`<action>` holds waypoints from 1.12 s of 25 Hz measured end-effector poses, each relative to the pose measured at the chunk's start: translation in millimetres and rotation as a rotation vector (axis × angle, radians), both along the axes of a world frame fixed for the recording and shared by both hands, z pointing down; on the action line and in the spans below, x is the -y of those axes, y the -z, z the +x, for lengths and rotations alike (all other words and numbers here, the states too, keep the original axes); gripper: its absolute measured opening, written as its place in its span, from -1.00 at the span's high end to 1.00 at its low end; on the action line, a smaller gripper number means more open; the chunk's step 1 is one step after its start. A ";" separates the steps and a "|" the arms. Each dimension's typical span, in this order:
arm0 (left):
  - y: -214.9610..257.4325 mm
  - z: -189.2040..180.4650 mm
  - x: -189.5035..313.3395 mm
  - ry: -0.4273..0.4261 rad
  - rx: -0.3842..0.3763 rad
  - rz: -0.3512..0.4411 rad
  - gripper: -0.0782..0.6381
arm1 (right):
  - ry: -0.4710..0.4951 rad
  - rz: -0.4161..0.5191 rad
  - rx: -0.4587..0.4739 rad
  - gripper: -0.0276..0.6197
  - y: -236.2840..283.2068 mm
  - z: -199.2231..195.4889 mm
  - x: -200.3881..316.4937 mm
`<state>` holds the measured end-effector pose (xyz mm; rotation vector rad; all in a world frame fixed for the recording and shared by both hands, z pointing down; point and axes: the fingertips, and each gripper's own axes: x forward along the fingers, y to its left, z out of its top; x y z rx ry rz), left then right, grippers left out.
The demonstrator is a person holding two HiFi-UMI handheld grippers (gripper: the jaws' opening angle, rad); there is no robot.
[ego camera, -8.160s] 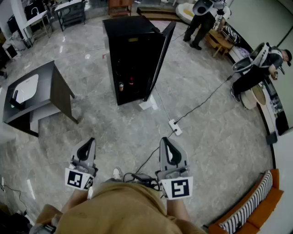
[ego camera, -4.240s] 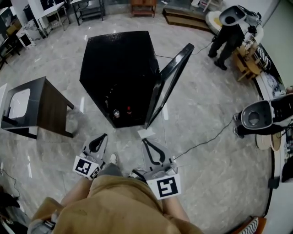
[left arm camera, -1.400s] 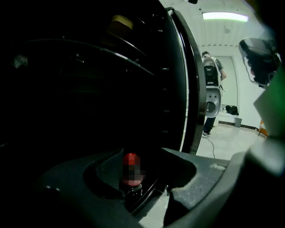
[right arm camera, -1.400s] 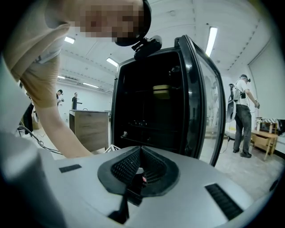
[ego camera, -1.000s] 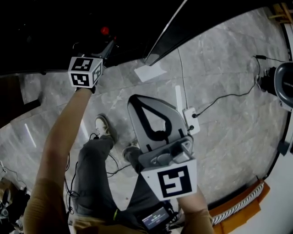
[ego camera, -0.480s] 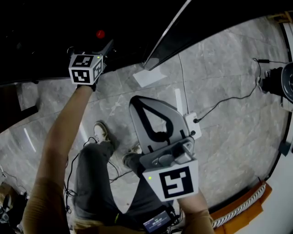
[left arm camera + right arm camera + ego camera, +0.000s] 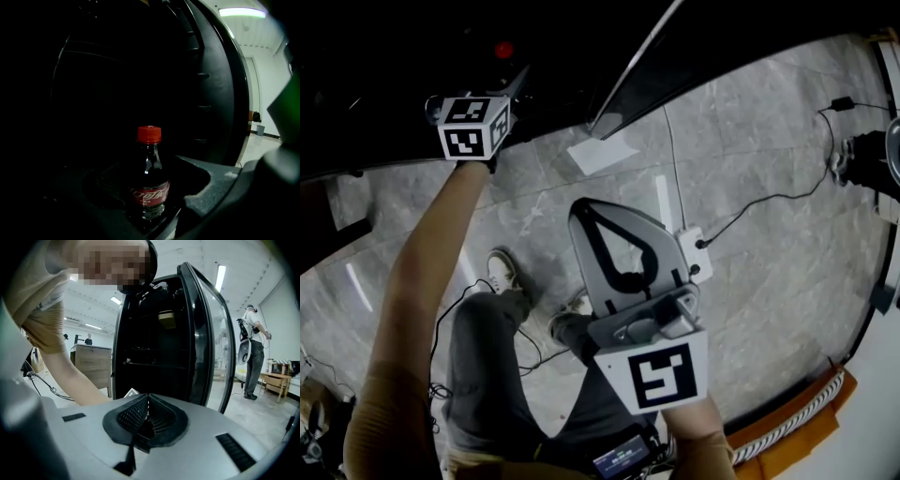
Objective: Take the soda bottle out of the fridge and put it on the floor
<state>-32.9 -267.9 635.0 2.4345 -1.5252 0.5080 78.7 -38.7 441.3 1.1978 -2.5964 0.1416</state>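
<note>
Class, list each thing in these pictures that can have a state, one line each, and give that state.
fridge door, open.
soda bottle, upright, red cap on, standing inside the fridge, not gripped.
left gripper, open, its jaws have just been opening; the bottle stands between them, and the pads are off it.
right gripper, shut, nothing in it.

The bottle (image 7: pixel 149 178) wears a red label with white Chinese script, seemingly the Coca-Cola logo, dim in the dark. The left cube (image 7: pixel 472 128) and right cube (image 7: pixel 656 375) show black-and-white square markers, no letters.
</note>
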 end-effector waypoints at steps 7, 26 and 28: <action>-4.8 1.1 -19.5 -0.024 0.005 0.029 -0.02 | -0.019 -0.011 0.019 0.91 -3.1 5.4 -1.7; 30.9 43.9 -142.3 -0.461 -0.164 0.200 -0.02 | 0.018 0.014 -0.033 0.91 -72.4 -6.4 2.8; 28.7 40.1 -155.2 -0.478 -0.191 0.197 -0.02 | 0.040 0.019 -0.045 0.91 -84.4 -11.0 3.6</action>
